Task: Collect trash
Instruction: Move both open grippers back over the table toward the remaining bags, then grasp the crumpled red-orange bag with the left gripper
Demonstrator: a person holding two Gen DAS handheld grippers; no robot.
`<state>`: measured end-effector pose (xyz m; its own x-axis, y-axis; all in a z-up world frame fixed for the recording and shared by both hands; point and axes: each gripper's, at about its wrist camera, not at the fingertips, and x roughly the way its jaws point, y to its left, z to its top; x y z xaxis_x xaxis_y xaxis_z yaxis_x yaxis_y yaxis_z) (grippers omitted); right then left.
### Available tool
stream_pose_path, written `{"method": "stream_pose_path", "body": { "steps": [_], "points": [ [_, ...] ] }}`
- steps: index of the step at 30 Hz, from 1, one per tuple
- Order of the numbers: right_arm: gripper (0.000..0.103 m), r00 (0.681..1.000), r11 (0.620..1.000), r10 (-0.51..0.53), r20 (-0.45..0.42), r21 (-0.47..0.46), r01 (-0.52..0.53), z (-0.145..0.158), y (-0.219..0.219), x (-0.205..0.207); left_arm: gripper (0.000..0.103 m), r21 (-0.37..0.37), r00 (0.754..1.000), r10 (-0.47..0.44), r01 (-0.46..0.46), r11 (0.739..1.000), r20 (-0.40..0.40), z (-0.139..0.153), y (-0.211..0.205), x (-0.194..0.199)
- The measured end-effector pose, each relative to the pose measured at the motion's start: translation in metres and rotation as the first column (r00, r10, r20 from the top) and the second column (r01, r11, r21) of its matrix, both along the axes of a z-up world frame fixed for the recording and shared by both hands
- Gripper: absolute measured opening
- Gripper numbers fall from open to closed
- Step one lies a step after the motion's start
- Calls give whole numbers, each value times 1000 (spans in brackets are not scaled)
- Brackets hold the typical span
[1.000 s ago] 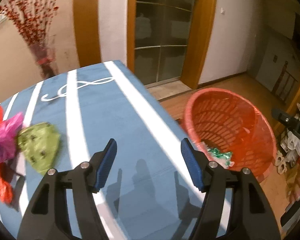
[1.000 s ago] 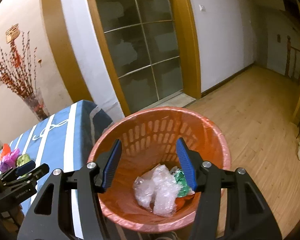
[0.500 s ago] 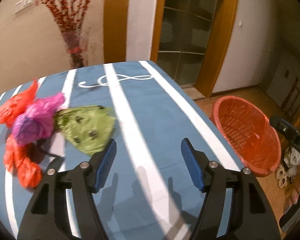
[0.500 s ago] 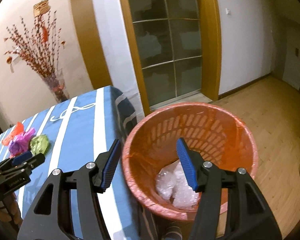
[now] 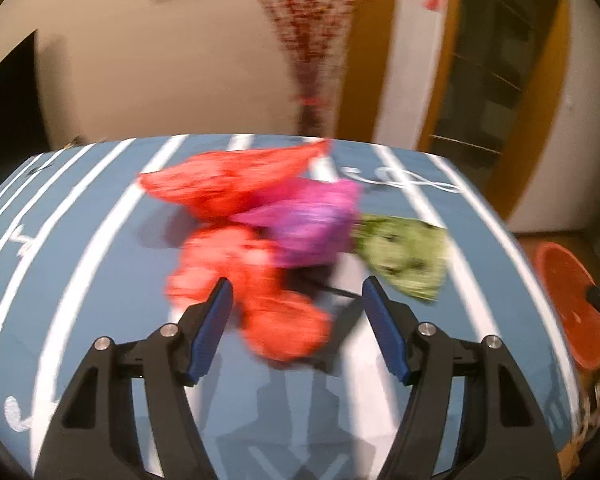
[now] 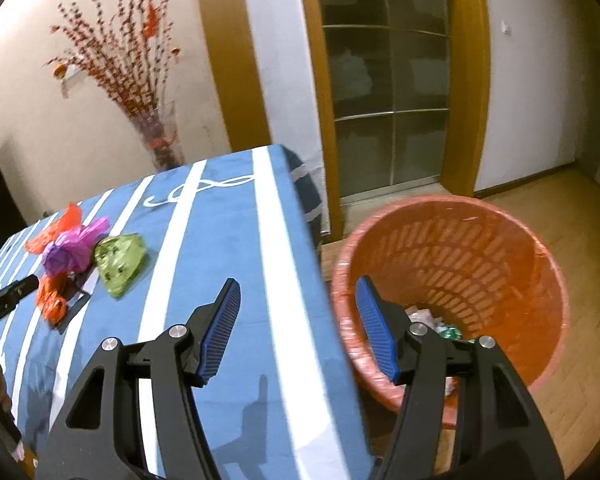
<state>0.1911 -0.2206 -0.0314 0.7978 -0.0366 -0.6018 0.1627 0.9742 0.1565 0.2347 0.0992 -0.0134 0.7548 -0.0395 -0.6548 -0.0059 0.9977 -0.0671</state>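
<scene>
A blue tablecloth with white stripes point(image 6: 228, 264) covers the table and fills most of both views. Beside its right edge, on the wooden floor, stands an orange slatted trash basket point(image 6: 452, 280) with crumpled clear and green wrappers at its bottom. On the cloth lies a cluster of plastic bags touching one another: a red bag point(image 5: 236, 184) at the far side, a purple bag point(image 5: 312, 224) against it, a crumpled orange-red bag point(image 5: 272, 300) nearest the camera, and a green patterned bag point(image 5: 404, 256) to the right of the purple one.

The left gripper point(image 5: 296, 300) hangs over the cloth with its blue pads spread and nothing pressed between them; the orange-red bag sits just ahead, partly in the gap, though the blur hides any contact. The right gripper point(image 6: 298, 300) is likewise released and empty, straddling the table's edge with the basket by its right finger, well apart from the bags.
</scene>
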Motion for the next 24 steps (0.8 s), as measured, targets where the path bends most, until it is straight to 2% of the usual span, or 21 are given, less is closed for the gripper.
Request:
{"method": "stream_pose_path", "body": {
  "steps": [4, 9, 15, 23, 24],
  "points": [
    [60, 999, 999, 39, -12, -14, -39, -2, 19, 6, 66, -33, 998, 59, -61, 998, -37, -8, 30, 20],
    [60, 997, 997, 68, -29, -35, -69, -3, 35, 12, 66, -58, 993, 76, -81, 995, -86, -22, 36, 42],
    [60, 995, 994, 93, -45, -56, -96, -5, 49, 16, 66, -46, 991, 56, -62, 997, -121, -33, 35, 60],
    [60, 990, 988, 132, -55, -75, -136, -6, 69, 19, 65, -138, 990, 26, -46, 989, -141, -38, 34, 66],
    [60, 989, 987, 134, -56, -77, -139, -6, 71, 19, 60, -141, 990, 23, -42, 989, -138, -37, 33, 68]
  ]
}}
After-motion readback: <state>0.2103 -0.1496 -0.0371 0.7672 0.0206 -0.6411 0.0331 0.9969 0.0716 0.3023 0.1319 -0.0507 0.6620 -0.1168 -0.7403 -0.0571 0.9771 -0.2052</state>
